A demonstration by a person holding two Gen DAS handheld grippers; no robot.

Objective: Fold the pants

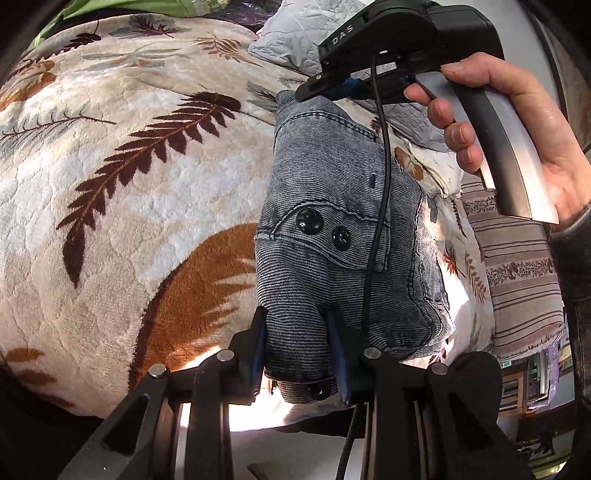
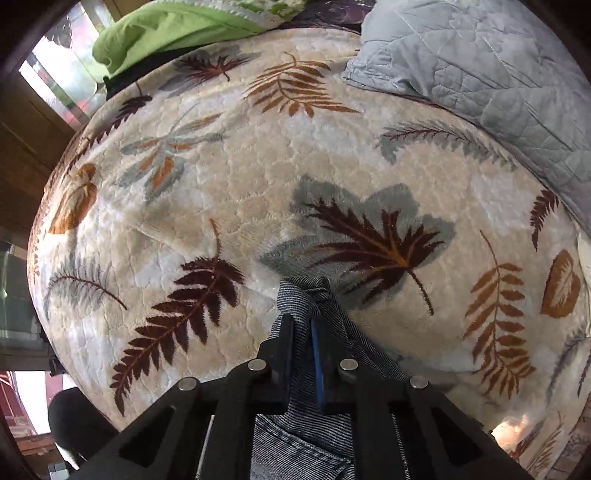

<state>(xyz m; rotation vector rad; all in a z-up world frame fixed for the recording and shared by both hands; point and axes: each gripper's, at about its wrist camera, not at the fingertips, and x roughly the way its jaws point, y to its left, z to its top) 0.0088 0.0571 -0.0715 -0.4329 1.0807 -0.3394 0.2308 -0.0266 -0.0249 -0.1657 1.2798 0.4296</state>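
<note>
The grey denim pants (image 1: 340, 229) hang stretched in the air above the leaf-print blanket (image 1: 140, 177), with two black buttons showing on the front. My left gripper (image 1: 299, 332) is shut on the near end of the pants. My right gripper (image 1: 325, 86) shows at the top of the left wrist view, held by a hand, shut on the far end. In the right wrist view my right gripper (image 2: 303, 328) pinches a fold of the pants (image 2: 303, 435) over the blanket (image 2: 258, 184).
A grey-blue quilted pillow (image 2: 480, 74) lies at the back right of the bed. A green cloth (image 2: 166, 29) lies at the back left. A striped cushion (image 1: 517, 280) sits to the right. A wooden cabinet (image 2: 26, 147) stands left of the bed.
</note>
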